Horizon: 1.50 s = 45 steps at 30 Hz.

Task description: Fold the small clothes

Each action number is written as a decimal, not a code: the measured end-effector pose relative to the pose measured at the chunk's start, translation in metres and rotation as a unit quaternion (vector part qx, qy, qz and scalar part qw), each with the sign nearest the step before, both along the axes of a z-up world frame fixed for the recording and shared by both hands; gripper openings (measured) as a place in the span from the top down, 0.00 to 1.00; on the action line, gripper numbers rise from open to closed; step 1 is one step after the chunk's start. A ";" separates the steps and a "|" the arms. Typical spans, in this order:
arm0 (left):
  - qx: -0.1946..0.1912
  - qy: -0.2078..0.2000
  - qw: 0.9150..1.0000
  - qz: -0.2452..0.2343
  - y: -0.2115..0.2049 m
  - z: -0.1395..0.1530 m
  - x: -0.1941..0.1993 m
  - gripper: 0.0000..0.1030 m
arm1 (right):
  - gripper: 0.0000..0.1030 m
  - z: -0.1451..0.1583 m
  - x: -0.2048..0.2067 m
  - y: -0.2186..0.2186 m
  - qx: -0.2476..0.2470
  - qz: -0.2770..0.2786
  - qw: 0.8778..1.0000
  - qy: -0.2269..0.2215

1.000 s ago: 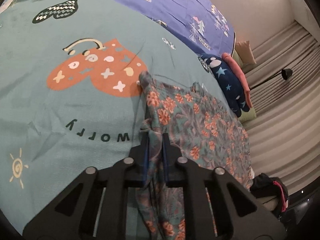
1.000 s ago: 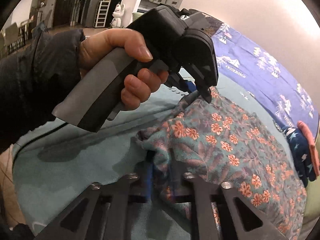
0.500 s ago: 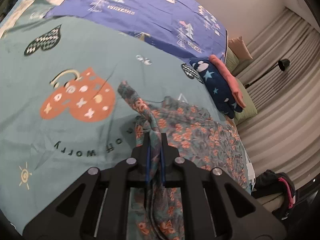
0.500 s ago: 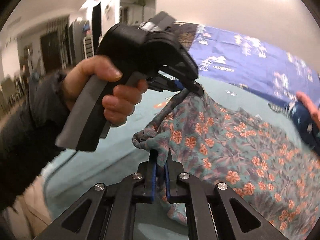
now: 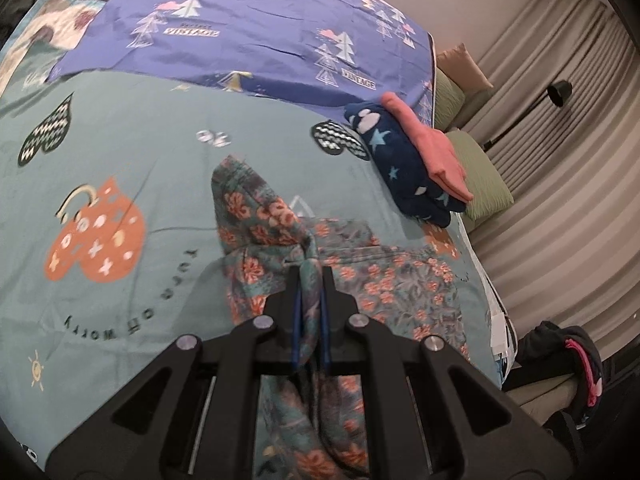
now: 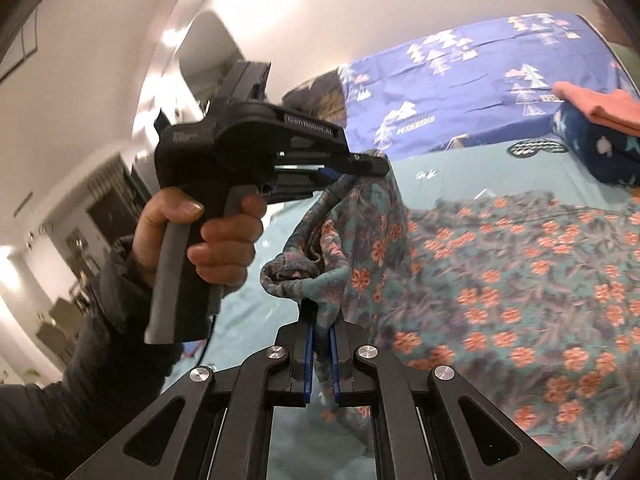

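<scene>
- Left gripper [image 5: 310, 280] clamped on an edge of the floral garment [image 5: 400, 292], cloth bunched between the blue pads and hanging beneath.
- Right gripper [image 6: 320, 322] likewise closed on a rolled hem of the same floral garment [image 6: 500, 280], pinched near a second corner.
- Seen from the right wrist view: left gripper [image 6: 376, 166] held by a hand [image 6: 200, 240] in a dark sleeve [image 6: 80, 360], raised above the bedspread with fabric draping from its tip.
- Two corners lifted while the rest of the garment lies spread on the teal bedspread [image 5: 120, 152]; probably held so to carry the near edge over the far part for a fold.
- Grips set well apart along one edge, likely to keep that edge taut and the crease straight.
- Navy star-print item [image 5: 400, 160] with a pink item [image 5: 432, 148] on top, stacked at the bedspread's far side near the green pillow [image 5: 480, 184]; seemingly finished pieces, out of the way.
- Purple tree-print sheet [image 5: 260, 32] beyond, untouched.
</scene>
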State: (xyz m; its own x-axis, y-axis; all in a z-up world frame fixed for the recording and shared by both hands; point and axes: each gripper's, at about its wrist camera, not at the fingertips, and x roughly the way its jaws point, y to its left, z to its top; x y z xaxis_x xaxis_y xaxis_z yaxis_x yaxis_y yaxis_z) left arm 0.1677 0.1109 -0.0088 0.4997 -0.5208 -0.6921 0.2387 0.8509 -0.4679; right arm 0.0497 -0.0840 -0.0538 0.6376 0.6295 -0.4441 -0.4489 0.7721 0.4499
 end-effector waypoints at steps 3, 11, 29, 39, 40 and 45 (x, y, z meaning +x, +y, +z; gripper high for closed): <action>0.011 -0.006 1.000 -0.008 -0.026 0.010 0.003 0.92 | 0.95 0.006 -0.004 -0.028 0.026 -0.019 0.999 -0.007; 0.028 -0.011 0.998 -0.052 -0.109 0.027 0.010 0.92 | 0.95 0.012 -0.013 -0.098 0.065 -0.078 0.995 -0.021; 0.107 0.038 0.980 -0.163 -0.286 -0.028 0.010 0.92 | 0.95 -0.033 -0.050 -0.223 0.096 -0.201 0.974 0.043; 0.147 0.033 0.972 -0.181 -0.317 -0.050 0.000 0.92 | 0.95 -0.058 -0.055 -0.238 0.085 -0.210 0.970 0.086; 0.140 0.027 0.973 -0.183 -0.316 -0.047 -0.003 0.92 | 0.94 -0.061 -0.057 -0.240 0.084 -0.210 0.970 0.093; 0.117 -0.022 0.973 -0.198 -0.294 -0.014 -0.028 0.89 | 0.90 -0.072 -0.066 -0.252 0.065 -0.213 0.968 0.119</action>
